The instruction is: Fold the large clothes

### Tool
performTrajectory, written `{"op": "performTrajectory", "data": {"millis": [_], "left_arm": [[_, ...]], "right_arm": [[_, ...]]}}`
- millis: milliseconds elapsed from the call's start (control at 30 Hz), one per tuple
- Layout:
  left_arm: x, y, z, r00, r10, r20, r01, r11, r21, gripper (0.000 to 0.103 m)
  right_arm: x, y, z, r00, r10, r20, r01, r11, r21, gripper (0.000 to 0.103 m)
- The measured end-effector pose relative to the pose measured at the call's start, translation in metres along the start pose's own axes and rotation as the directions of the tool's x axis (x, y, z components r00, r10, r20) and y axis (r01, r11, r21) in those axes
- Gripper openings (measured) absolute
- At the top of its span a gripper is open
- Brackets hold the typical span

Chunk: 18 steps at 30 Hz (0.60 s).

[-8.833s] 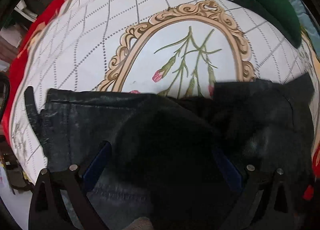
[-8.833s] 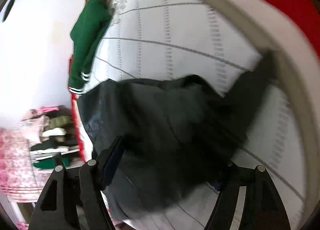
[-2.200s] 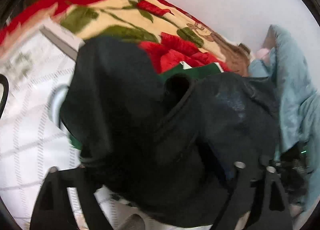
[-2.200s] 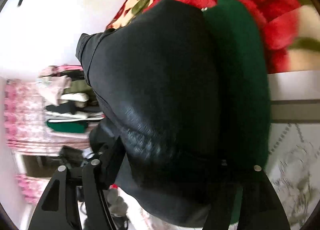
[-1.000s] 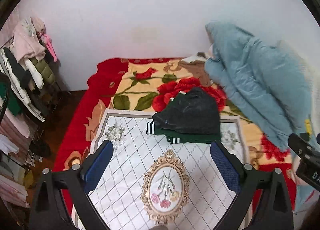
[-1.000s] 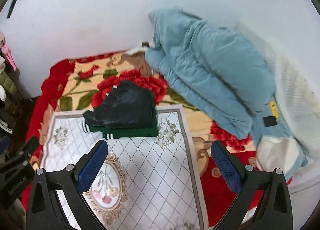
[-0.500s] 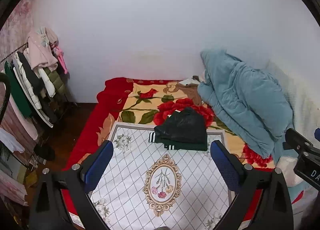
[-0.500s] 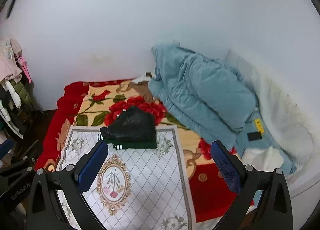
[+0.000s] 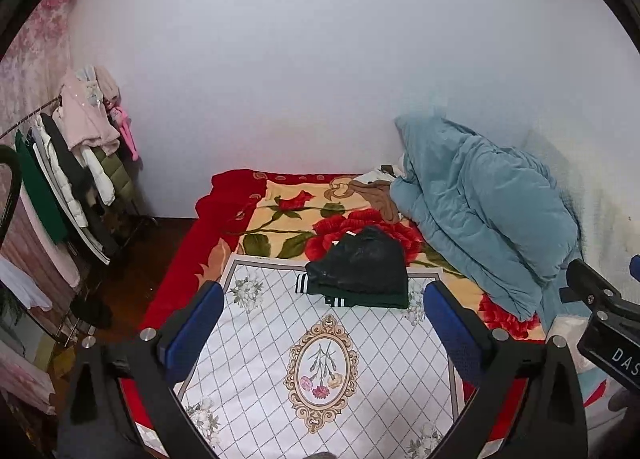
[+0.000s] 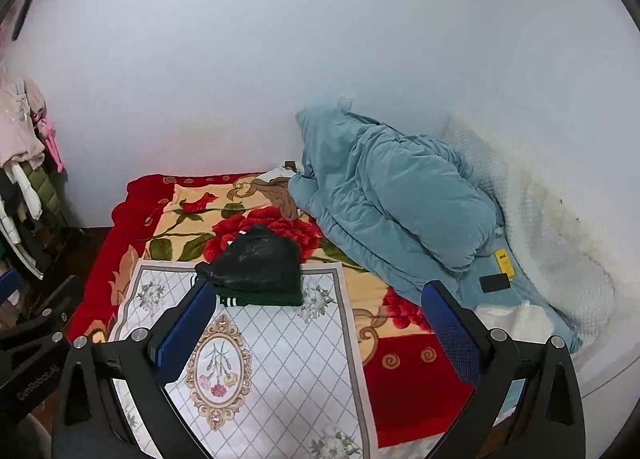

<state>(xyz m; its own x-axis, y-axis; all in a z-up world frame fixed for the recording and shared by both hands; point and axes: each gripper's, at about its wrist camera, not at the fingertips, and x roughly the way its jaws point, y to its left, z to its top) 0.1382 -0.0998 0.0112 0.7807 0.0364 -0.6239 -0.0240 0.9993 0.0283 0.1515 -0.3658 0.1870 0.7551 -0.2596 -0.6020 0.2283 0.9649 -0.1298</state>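
Note:
A folded black leather garment (image 9: 362,261) lies on top of a folded green garment with white stripes (image 9: 352,299) at the far end of the white patterned mat (image 9: 320,371) on the bed. The pile also shows in the right wrist view (image 10: 256,259). My left gripper (image 9: 324,323) is open and empty, held high and far back from the pile. My right gripper (image 10: 316,323) is open and empty too, equally far back. The right gripper's body shows at the right edge of the left wrist view (image 9: 600,307).
A red floral blanket (image 9: 288,219) covers the bed. A bunched blue duvet (image 9: 480,219) lies at the right against the wall. A clothes rack with hanging garments (image 9: 68,179) stands at the left. A black phone (image 10: 495,283) lies on the blue bedding.
Both grippers let go of the black garment, left it on the green one, and pulled far back and up. The whole bed has come into view.

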Motion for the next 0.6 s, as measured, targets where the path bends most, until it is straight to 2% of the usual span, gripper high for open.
{"op": "performTrajectory", "data": {"millis": [600], "left_arm": [[-0.0085, 0.0, -0.003, 1.0, 0.002, -0.011, -0.002, 1.0, -0.008, 0.102]], "right_arm": [[-0.0056, -0.0044, 0.0005, 1.0, 0.026, 0.006, -0.026, 1.0, -0.014, 0.103]]}}
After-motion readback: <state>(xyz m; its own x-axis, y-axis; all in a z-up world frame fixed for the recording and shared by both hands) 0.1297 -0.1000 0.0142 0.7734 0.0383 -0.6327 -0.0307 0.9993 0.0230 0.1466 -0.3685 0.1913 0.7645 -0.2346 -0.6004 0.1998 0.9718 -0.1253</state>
